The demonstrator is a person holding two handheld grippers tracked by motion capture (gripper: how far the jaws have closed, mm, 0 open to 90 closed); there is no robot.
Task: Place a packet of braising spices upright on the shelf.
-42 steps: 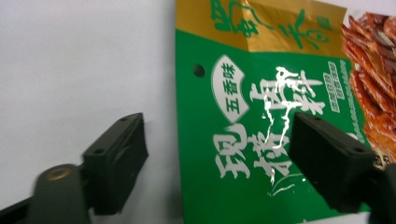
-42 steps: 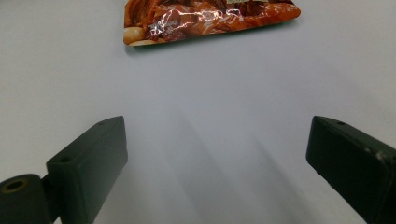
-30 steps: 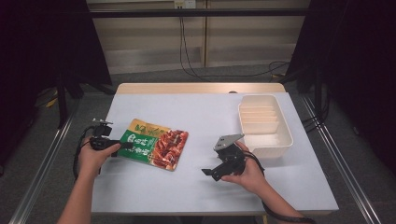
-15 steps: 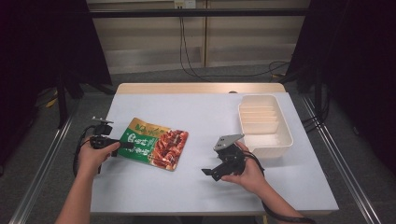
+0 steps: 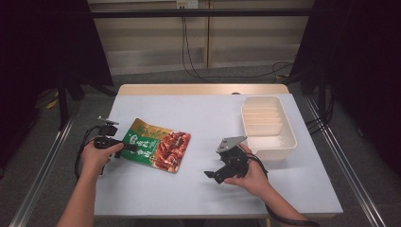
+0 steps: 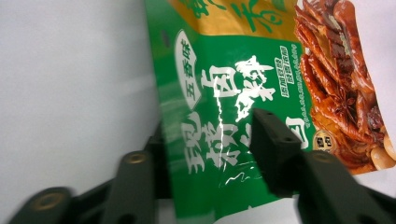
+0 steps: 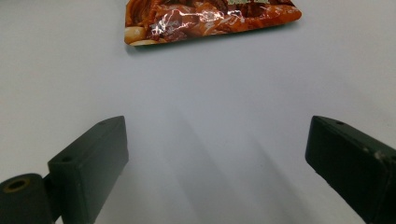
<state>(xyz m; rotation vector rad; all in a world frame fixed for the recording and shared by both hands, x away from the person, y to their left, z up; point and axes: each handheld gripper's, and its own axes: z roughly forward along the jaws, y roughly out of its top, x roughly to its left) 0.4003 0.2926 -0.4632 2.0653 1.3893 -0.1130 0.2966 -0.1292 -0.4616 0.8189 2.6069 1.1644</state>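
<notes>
A green and gold snack packet [image 5: 156,144] with a picture of red-brown meat lies on the white table [image 5: 198,118], left of the middle. My left gripper [image 5: 127,149] is shut on the packet's green left end [image 6: 219,107], one jaw under the foil and one on top, and that end is raised a little. My right gripper [image 5: 220,172] is held low over bare table to the right of the packet, its jaws wide open [image 7: 215,158] and nothing between them. The packet's meat-printed end [image 7: 210,18] lies ahead of them.
A cream plastic tray [image 5: 289,135] with ribbed compartments sits at the right of the table, just beyond the right hand. Dark curtains and cables lie behind the table's far edge, and metal rails run along both sides.
The packet's left end has shifted very slightly with the left gripper. The right gripper has stayed where it was.
</notes>
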